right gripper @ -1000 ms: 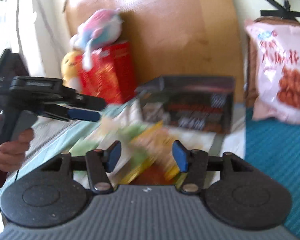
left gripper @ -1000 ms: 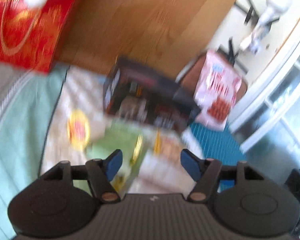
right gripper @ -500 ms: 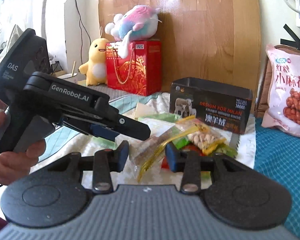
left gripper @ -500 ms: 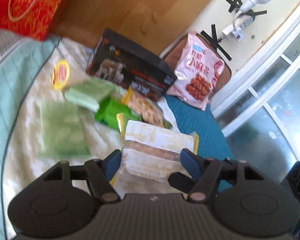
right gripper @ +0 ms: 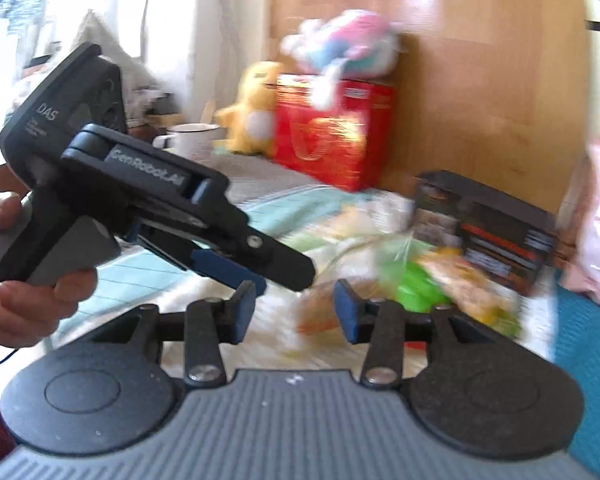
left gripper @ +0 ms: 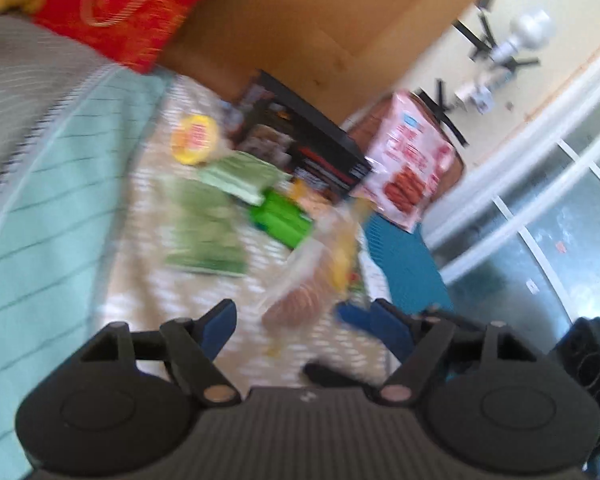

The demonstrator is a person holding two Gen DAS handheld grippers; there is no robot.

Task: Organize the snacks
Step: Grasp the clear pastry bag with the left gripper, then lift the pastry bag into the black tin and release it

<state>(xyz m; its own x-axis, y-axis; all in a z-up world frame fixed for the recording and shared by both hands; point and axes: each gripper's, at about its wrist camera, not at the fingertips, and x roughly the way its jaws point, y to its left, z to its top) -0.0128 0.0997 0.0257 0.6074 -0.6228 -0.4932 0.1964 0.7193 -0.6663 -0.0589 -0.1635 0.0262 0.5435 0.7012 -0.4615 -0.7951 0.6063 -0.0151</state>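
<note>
Teal striped bedding (left gripper: 48,216) fills the left edge of the left wrist view and lies bare, giving open room on that side. Next to it a pale patterned cloth (left gripper: 140,248) carries the snacks: a yellow round pack (left gripper: 195,139), two dull green packs (left gripper: 204,232), a bright green pack (left gripper: 283,218) and, nearest the camera, a clear biscuit pack (left gripper: 300,300). Behind them a black box (left gripper: 312,148) stands against the wooden headboard (left gripper: 320,20), with a pink bag (left gripper: 410,164) leaning at its right and a red gift box (left gripper: 116,12) at the far left. The cloth ends at a blue mat (left gripper: 404,256) on the right. Both views are blurred. The left gripper (left gripper: 304,322) has just been opening its jaws; they stand wide apart, the biscuit pack ahead between them but untouched by either pad. In the right wrist view a hand (right gripper: 16,280) holds the left gripper at the left edge, crossing just in front of the right gripper (right gripper: 294,312). Its jaws have just been widening a little and stand apart, with the blurred biscuit pack just beyond them; whether a pad touches it cannot be told.
</note>
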